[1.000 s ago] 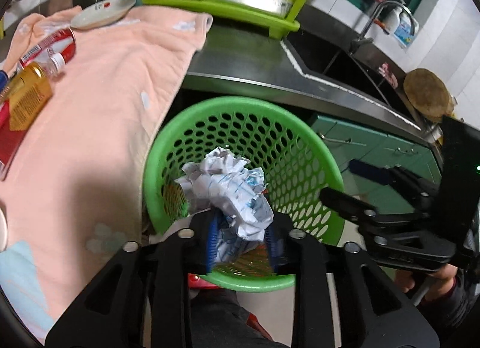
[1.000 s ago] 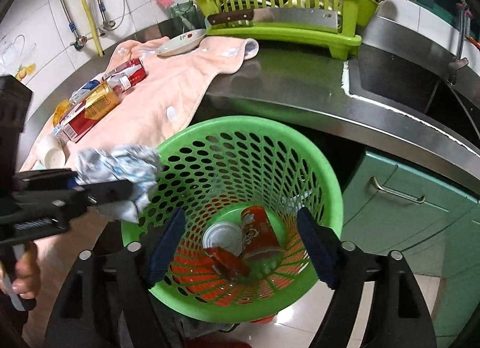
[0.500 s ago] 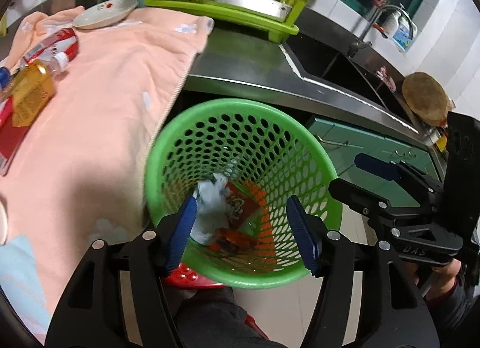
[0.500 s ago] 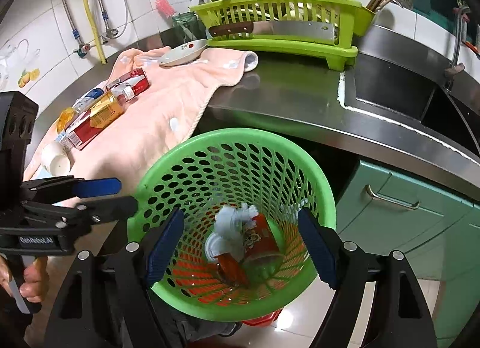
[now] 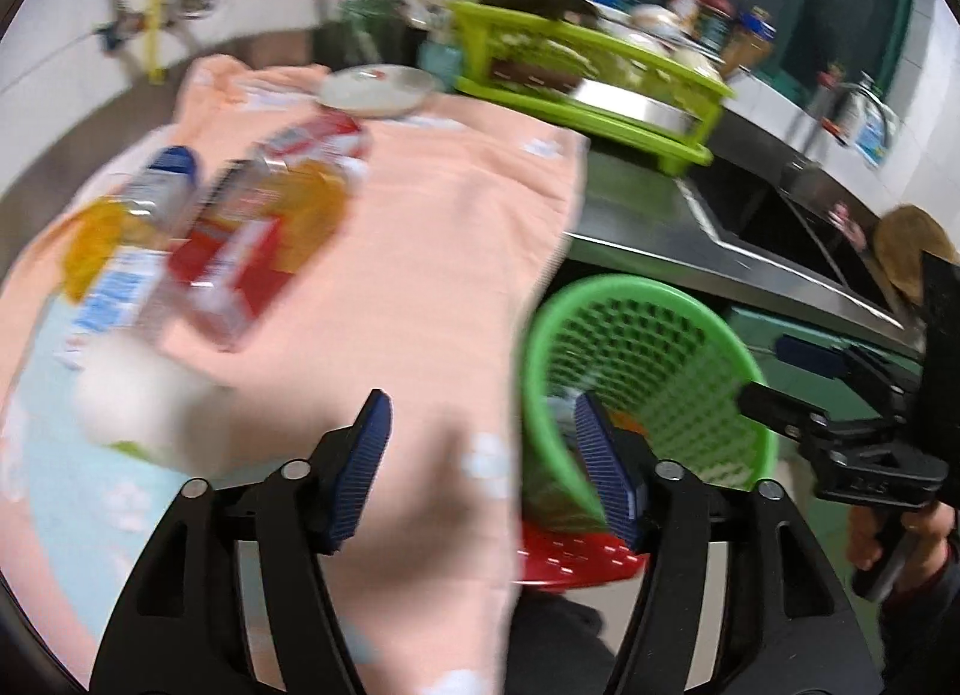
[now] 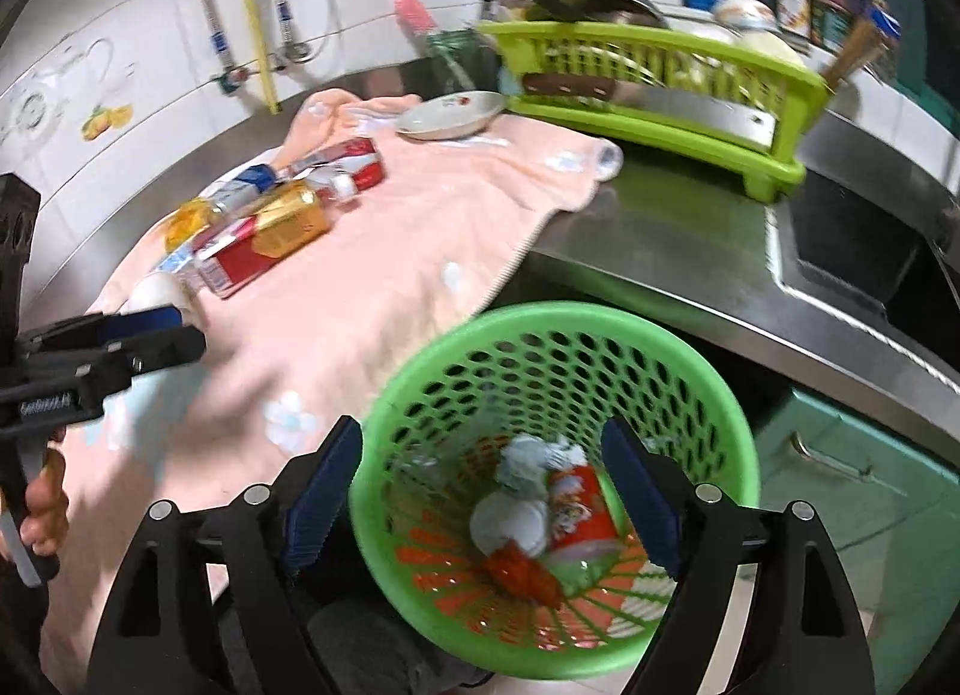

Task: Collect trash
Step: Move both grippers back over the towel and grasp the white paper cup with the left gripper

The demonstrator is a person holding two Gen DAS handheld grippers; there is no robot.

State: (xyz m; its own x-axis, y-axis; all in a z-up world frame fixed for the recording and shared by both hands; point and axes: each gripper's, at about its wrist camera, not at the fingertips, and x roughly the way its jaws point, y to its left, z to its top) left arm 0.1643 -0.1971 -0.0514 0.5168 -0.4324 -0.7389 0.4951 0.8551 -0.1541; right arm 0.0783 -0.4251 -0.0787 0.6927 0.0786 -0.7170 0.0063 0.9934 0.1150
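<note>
Jaws apart; basket (image 6: 558,323) trash (right view).

One green basket (image 6: 558,335) sits at five o'clock in the right wrist view, holding one crumpled paper (image 6: 531,458), one red cup (image 6: 579,506) and one white lid (image 6: 510,521). On one pink towel (image 6: 390,275) lie one red carton (image 6: 240,260), one plate (image 6: 450,113) at twelve o'clock, and one white cup (image 6: 157,290).

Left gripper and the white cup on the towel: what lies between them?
Only bare pink towel separates the left gripper from the white cup, in the left wrist view.
</note>
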